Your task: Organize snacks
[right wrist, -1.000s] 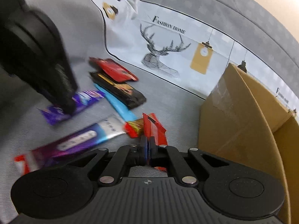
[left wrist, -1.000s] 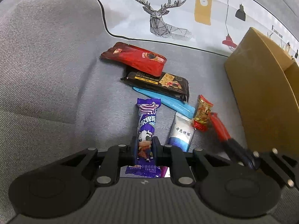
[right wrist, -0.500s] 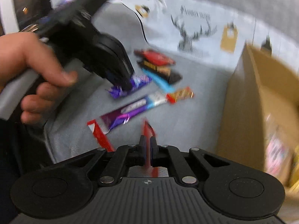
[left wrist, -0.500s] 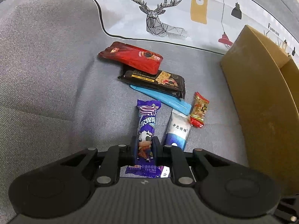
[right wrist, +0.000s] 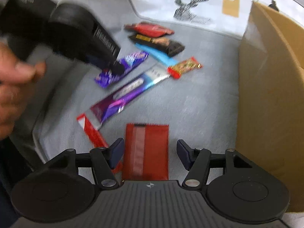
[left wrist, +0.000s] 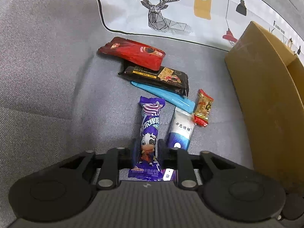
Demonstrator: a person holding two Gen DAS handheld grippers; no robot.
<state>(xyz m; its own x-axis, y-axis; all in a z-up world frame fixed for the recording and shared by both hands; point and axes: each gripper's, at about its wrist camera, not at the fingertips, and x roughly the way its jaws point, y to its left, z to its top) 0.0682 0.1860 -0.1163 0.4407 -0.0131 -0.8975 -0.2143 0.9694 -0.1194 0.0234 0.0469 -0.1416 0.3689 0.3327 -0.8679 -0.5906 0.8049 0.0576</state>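
A purple cow-print snack bar (left wrist: 150, 125) lies on the grey sofa seat (left wrist: 47, 95). My left gripper (left wrist: 147, 148) straddles its near end; the jaws are opening and the pads have just come off the wrapper. That gripper (right wrist: 114, 67) shows again over the purple bar (right wrist: 131, 60) in the blurred right wrist view. My right gripper (right wrist: 150, 153) is opening wide. A flat red packet (right wrist: 146, 148) lies on the seat between its fingers, and neither pad touches it.
An open cardboard box (left wrist: 262, 95) (right wrist: 266, 95) stands at the right. A red pouch (left wrist: 134, 53), black packet (left wrist: 157, 76), blue packet (left wrist: 165, 96), gold-red candy (left wrist: 203, 108) and white-blue bar (left wrist: 181, 131) lie on the seat. A deer-print cushion (left wrist: 163, 15) sits behind. A hand (right wrist: 15, 87) holds the left gripper.
My right gripper has swung round and opened, letting go of the red packet, which now lies flat. My left jaws have widened slightly around the purple bar.
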